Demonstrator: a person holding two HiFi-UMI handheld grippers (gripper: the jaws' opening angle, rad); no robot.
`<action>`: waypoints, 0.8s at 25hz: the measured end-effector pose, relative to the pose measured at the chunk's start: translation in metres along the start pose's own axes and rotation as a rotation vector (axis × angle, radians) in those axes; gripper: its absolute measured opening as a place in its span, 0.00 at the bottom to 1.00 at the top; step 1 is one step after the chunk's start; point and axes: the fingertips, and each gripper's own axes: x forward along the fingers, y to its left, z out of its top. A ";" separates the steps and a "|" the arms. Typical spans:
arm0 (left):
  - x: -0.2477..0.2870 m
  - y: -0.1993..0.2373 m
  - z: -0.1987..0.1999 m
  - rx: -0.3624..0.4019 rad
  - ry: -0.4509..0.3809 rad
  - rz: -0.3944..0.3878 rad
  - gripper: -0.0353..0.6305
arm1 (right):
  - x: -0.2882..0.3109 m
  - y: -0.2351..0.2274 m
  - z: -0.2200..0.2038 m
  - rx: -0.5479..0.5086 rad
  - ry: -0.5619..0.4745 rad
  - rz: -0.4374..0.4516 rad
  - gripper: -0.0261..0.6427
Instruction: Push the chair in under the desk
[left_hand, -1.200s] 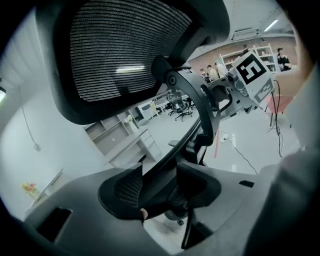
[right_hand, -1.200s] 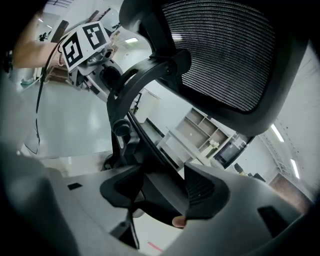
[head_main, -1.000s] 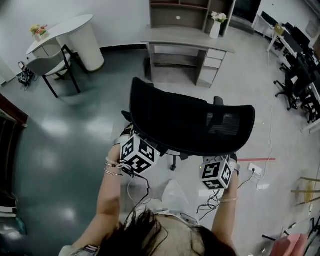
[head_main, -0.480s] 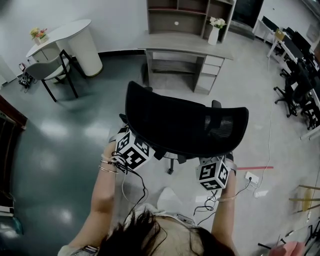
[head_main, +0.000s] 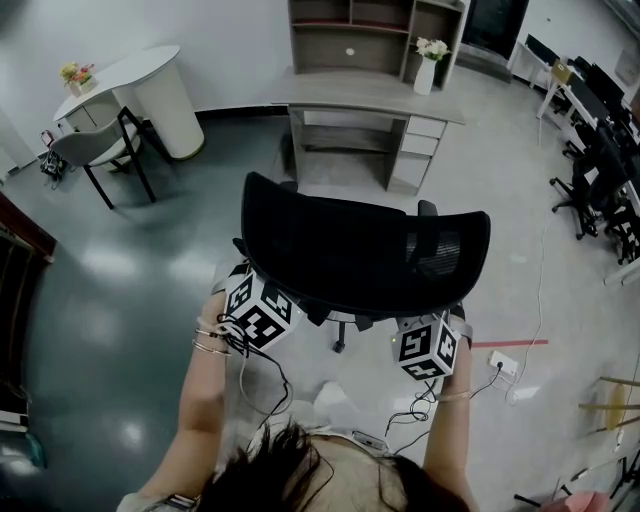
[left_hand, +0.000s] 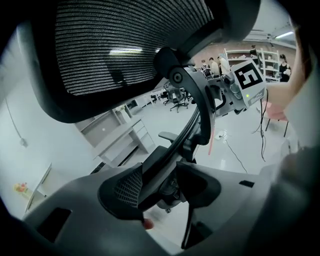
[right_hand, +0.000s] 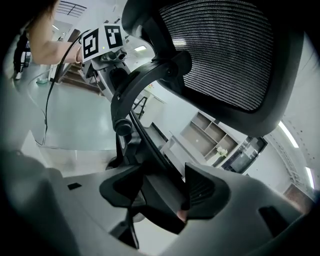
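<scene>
Item 1: chair (head_main: 360, 250), black mesh back. Stood on the floor short of the desk (head_main: 370, 98), facing its front edge, seat not under it, backrest toward me.

Item 2: my left gripper (left_hand: 160, 186). Jaws were clamped on the chair's back support (left_hand: 199, 117), below the mesh.

Item 3: my right gripper (right_hand: 162, 192). Jaws had just eased a touch wider, yet the same support filled the gap, pads against it.

Item 4: vase of flowers (head_main: 428, 62). Stood at the desk's far right corner.

A white rounded surface (head_main: 125, 62) stands far left, a grey side chair (head_main: 85, 148) just beside it. Red tape (head_main: 510, 343) marks the floor (head_main: 100, 300) near right
</scene>
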 end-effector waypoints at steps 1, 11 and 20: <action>0.002 0.000 0.001 0.000 0.001 0.000 0.38 | 0.001 -0.001 0.000 0.000 -0.004 -0.001 0.40; 0.017 0.004 0.015 -0.006 0.014 0.000 0.38 | 0.011 -0.014 -0.004 -0.001 -0.016 -0.003 0.41; 0.019 0.006 0.019 0.013 0.011 0.008 0.38 | 0.012 -0.019 -0.003 -0.014 -0.027 -0.009 0.41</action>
